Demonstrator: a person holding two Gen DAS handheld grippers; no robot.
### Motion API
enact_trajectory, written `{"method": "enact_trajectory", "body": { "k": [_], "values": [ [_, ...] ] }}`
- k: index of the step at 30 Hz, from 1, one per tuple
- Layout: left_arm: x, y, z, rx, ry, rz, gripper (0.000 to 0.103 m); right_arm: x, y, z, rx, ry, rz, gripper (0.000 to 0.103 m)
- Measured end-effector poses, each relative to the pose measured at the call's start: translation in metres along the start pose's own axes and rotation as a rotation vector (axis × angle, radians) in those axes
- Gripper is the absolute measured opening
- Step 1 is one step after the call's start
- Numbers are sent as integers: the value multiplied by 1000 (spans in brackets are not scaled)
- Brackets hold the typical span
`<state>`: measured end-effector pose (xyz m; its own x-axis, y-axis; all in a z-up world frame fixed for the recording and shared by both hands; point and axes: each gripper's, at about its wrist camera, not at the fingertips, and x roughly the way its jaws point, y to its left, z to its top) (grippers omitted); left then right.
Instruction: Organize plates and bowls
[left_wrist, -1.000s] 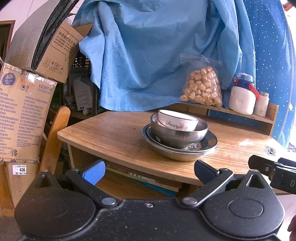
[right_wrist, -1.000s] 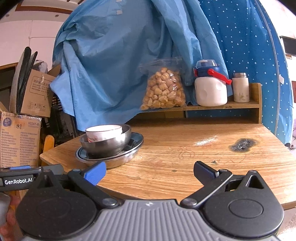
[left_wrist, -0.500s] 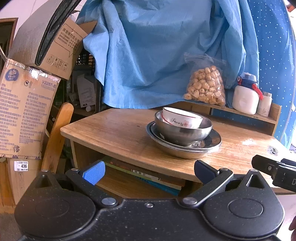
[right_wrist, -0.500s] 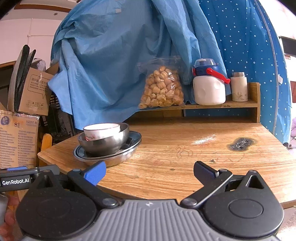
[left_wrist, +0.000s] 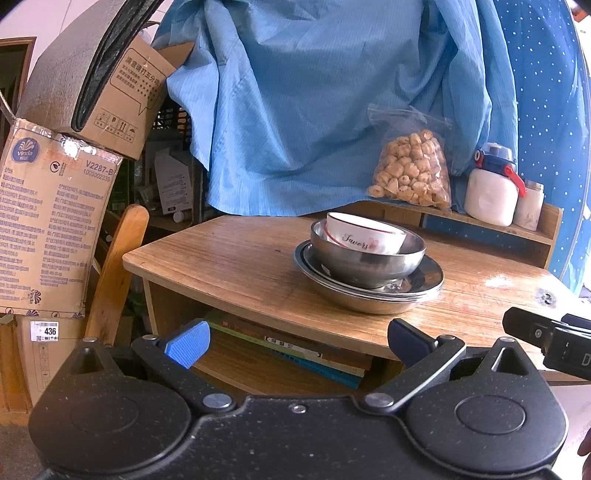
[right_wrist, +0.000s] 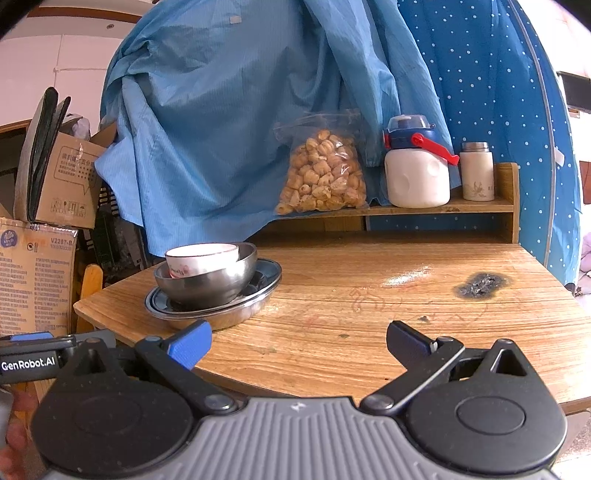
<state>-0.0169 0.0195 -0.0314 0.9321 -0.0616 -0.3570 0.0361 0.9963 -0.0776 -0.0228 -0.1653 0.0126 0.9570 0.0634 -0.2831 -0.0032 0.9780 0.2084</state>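
A white ceramic bowl (left_wrist: 364, 236) sits tilted inside a steel bowl (left_wrist: 365, 260), which stands on stacked steel plates (left_wrist: 369, 295) on the wooden table (left_wrist: 240, 258). The same stack shows in the right wrist view: white bowl (right_wrist: 201, 258), steel bowl (right_wrist: 207, 282), plates (right_wrist: 218, 314). My left gripper (left_wrist: 295, 338) is open and empty, in front of and below the table's near edge. My right gripper (right_wrist: 299, 339) is open and empty, at the table's front edge to the right of the stack.
A shelf (right_wrist: 443, 206) at the table's back holds a bag of snacks (right_wrist: 321, 177), a white jug (right_wrist: 417, 170) and a small flask (right_wrist: 476, 173). Blue cloth (left_wrist: 314, 92) hangs behind. Cardboard boxes (left_wrist: 48, 221) and a wooden chair back (left_wrist: 118, 269) stand left. Books (left_wrist: 295, 354) lie under the tabletop.
Both grippers have drawn slightly back and shifted left of the stack; the stack sits a little further right in the left wrist view. Jaws stay open.
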Motion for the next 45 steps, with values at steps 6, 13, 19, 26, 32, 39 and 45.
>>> {"method": "enact_trajectory", "body": {
  "k": [6, 13, 19, 26, 32, 39, 45],
  "values": [
    [0, 1, 0, -2, 1, 2, 102, 0, 0, 0, -3, -2, -1, 103],
    [-1, 1, 0, -2, 0, 2, 102, 1, -1, 0, -6, 5, -1, 103],
    [-2, 1, 0, -1, -1, 2, 102, 1, 0, 0, -15, 6, 0, 103],
    [-2, 1, 0, -1, 0, 3, 102, 1, 0, 0, -17, 11, 0, 103],
    [-1, 1, 0, -1, 0, 3, 102, 2, 1, 0, -19, 14, 1, 103],
    [-2, 1, 0, -2, 0, 3, 102, 2, 1, 0, -21, 14, 1, 103],
    [-1, 0, 0, -2, 1, 3, 102, 2, 2, 0, -23, 14, 0, 103]
  ]
}}
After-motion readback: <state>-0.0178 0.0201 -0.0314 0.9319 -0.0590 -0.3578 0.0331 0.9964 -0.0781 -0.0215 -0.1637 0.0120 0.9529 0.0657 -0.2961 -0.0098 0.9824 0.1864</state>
